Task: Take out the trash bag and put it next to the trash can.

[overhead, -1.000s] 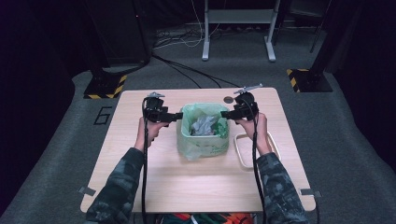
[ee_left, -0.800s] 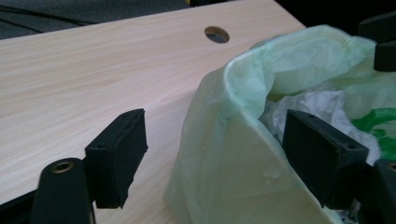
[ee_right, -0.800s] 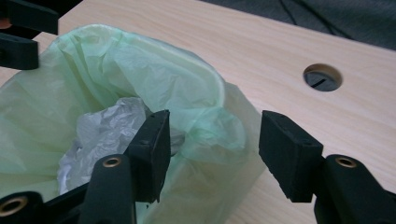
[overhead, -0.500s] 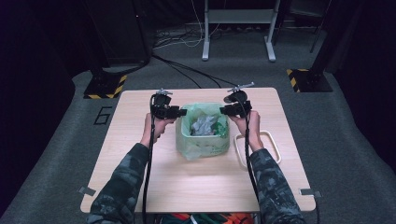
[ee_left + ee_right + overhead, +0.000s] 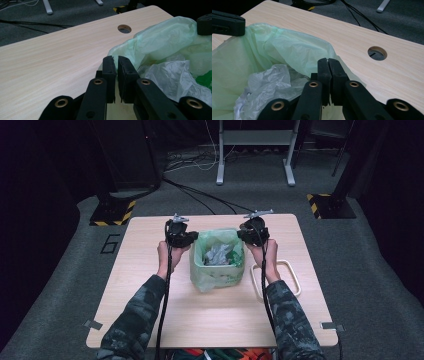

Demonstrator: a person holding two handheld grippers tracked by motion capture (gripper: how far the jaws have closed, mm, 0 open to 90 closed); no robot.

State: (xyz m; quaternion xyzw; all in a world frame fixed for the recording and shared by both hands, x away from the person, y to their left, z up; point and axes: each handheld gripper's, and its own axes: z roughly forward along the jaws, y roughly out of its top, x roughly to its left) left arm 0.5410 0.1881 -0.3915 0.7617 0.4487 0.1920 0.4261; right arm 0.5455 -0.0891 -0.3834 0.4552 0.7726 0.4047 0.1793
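- Table [image 5: 150,310] of pale wood, seen from above, with a person's two forearms reaching in from the near edge and a small bin lined with a green bag [image 5: 216,262] standing at its middle.
- At the left, the left gripper [image 5: 189,238] sits at the bag's left rim. Its jaws have just been closing. In the left gripper view they stand almost together with a thin gap, the bag's edge [image 5: 150,42] lying right at their tips; film seems pinched there, though the fold itself is hard to make out.
- In the middle, the bag lies open, its rim draped over the bin, with crumpled grey plastic [image 5: 216,254] and a scrap of brighter green inside.
- At the right, the right gripper [image 5: 242,236] meets the bag's right rim. Its jaws too have just been closing and now stand pressed together; in the right gripper view the green film [image 5: 287,52] runs up to and under their tips, so a grip on the rim looks likely.
- Further right, a white tray [image 5: 294,279] lies by the right forearm, apart from the bin.
- The step in hand appears to be seizing the bag's rim on both sides. Next would likely be lifting both edges together, evenly, so that the thin film neither tears nor slips free.
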